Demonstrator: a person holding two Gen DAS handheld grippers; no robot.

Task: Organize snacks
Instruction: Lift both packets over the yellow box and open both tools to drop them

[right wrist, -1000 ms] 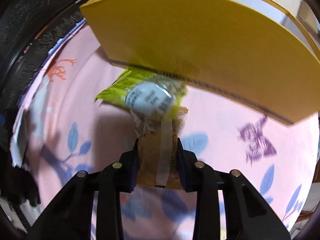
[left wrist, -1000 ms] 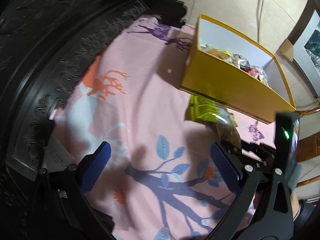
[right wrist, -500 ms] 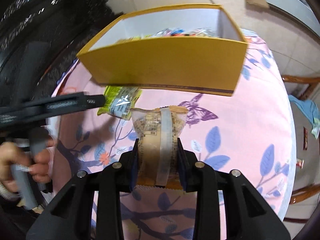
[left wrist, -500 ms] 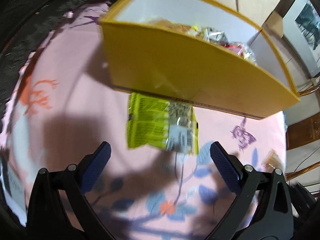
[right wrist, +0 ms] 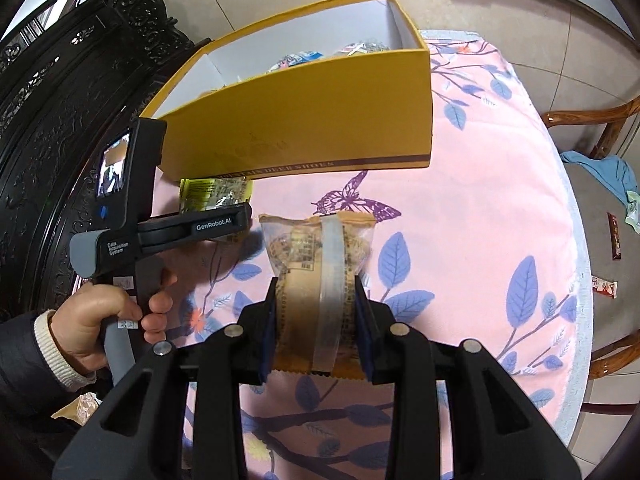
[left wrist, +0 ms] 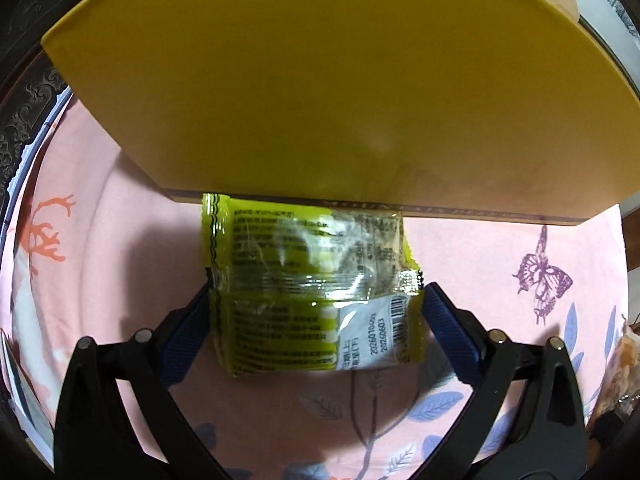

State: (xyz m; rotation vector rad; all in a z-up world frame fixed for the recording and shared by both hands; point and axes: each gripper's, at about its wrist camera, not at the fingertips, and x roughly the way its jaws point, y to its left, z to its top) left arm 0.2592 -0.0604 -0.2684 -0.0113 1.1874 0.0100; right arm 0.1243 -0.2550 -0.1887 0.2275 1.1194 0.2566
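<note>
A green snack packet (left wrist: 312, 280) lies flat on the pink flowered tablecloth (left wrist: 120, 264), its far end against the foot of the yellow shoe box (left wrist: 320, 80). My left gripper (left wrist: 316, 328) is open and low over it, with one blue pad on each side of the packet's near half. In the right wrist view the green packet (right wrist: 216, 192) shows partly behind the left gripper's finger. My right gripper (right wrist: 316, 320) is shut on a tan packet with a clear strip (right wrist: 320, 264), held above the cloth in front of the box (right wrist: 300, 128). Several wrapped snacks lie inside the box.
Dark carved furniture (right wrist: 60, 100) stands close on the left. A wooden chair (right wrist: 600, 128) sits past the round table's right edge, with loose snack bars (right wrist: 614, 236) on its seat. Another packet (right wrist: 80, 404) lies near the sleeve of the person's left arm.
My left gripper swung from the bare cloth over to the green packet and sank until its pads flank it. My right gripper rose and rolled, carrying the tan packet away from the box.
</note>
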